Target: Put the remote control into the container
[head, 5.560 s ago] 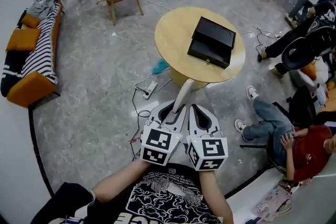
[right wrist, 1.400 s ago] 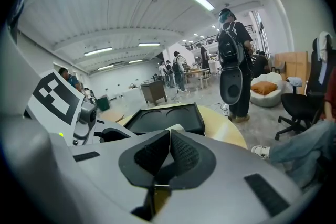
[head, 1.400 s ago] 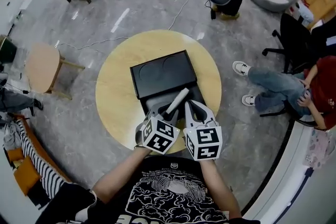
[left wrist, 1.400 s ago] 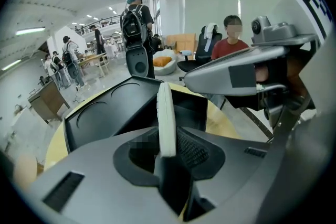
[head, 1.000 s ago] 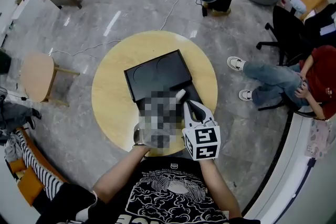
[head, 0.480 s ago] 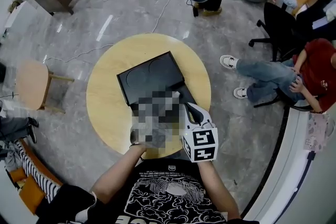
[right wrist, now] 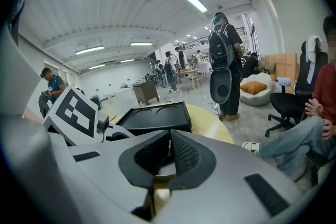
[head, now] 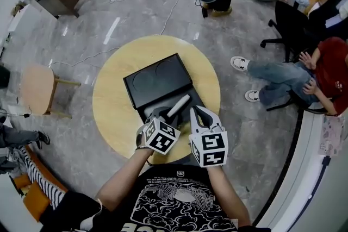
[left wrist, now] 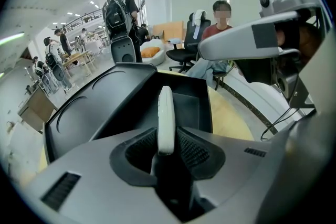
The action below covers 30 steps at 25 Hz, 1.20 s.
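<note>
1. The remote control (head: 178,106) is a slim white bar, probably hard plastic. I'd judge it light and stiff, with a smooth shell that could slide against rubber pads.
2. It doesn't look fragile, but being long and narrow it will tend to swing if pinched only at one end. A hold across its narrow sides nearer the middle would be steadier.
3. The left gripper (head: 162,116) has it. In the left gripper view the ribbed pads press on both sides of the near end of the remote control (left wrist: 166,113), and the rest sticks out ahead of the jaws.
4. The free end reaches out over the open compartment of the black container (left wrist: 191,110), whose lid (head: 157,77) leans back behind it. The remote does not seem to be resting inside yet.
5. The container sits on a round yellow table (head: 114,117).
6. The right gripper (head: 199,112) hangs just beside the left one, near the container's edge. In the right gripper view its jaws are drawn together with nothing between them, and it touches nothing I can see.
</note>
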### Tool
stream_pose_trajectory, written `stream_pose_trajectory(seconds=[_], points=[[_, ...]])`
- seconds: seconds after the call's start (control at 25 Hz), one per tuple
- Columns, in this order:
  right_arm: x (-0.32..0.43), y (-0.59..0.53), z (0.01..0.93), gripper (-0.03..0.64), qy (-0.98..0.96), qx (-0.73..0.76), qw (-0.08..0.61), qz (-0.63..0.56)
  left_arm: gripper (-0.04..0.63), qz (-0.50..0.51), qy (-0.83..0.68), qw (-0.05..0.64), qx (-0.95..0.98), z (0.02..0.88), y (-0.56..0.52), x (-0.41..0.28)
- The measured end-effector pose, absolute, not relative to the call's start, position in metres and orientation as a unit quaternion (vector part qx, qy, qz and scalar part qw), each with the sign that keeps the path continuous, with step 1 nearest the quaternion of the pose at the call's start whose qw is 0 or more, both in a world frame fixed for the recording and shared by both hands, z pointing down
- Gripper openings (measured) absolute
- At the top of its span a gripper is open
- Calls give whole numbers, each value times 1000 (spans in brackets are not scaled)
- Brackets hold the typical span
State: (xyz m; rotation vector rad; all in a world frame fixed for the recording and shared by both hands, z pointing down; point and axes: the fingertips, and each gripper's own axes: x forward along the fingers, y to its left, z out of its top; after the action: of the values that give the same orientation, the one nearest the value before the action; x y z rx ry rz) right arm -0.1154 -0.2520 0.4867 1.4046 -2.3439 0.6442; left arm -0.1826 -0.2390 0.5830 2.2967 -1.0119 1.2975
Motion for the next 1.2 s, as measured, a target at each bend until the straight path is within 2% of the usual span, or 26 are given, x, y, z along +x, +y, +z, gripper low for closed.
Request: stream_pose_trajectory(seconds=[0.44, 1.2], points=[[-111, -245, 488, 25, -834, 476, 168, 222, 115, 447, -362, 157, 803, 577, -230, -179], [-104, -222, 479, 25, -872, 411, 177, 201, 118, 369, -470, 165, 785, 532, -214, -164]])
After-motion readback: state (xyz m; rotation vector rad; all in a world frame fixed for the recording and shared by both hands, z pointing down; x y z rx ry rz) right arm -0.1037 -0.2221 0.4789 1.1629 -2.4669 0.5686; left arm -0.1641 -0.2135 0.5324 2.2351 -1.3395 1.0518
